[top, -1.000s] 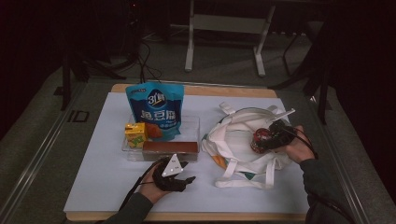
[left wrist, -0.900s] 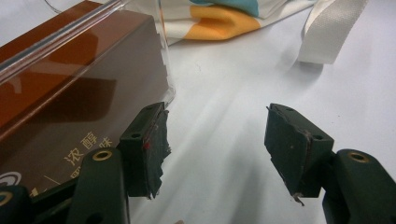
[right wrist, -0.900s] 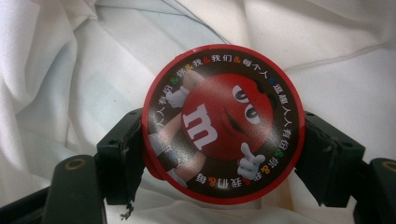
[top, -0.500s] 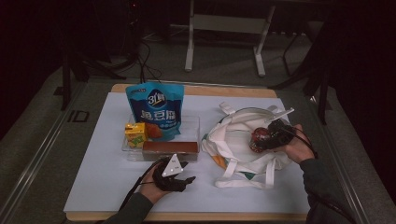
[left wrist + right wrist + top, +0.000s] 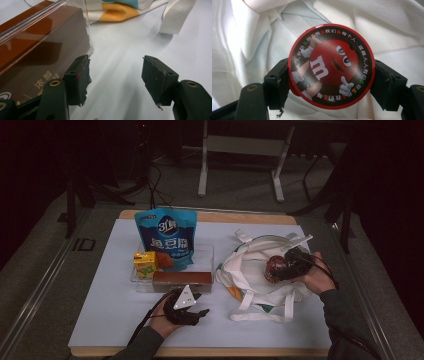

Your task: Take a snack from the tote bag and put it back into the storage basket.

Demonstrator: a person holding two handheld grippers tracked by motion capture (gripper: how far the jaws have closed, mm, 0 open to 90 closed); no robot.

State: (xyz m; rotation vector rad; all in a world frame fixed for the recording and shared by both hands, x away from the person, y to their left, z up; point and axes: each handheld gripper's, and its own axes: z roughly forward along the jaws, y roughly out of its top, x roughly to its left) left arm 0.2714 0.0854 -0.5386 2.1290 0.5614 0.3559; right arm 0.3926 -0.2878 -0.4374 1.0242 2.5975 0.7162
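White bag cloth (image 5: 249, 37) backs the candy tin (image 5: 331, 66) clamped in the right hand-held gripper (image 5: 329, 82).

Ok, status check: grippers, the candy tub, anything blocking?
Right gripper shut on candy tub, over the open tote. Left gripper open, empty, beside the brown box. Nothing blocking.

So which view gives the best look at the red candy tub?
The right gripper view: the red candy tub faces the camera lid-on, print readable, clamped between the right tongs over the white tote bag. The high view shows it small and dim above the bag. The left gripper view looks elsewhere.
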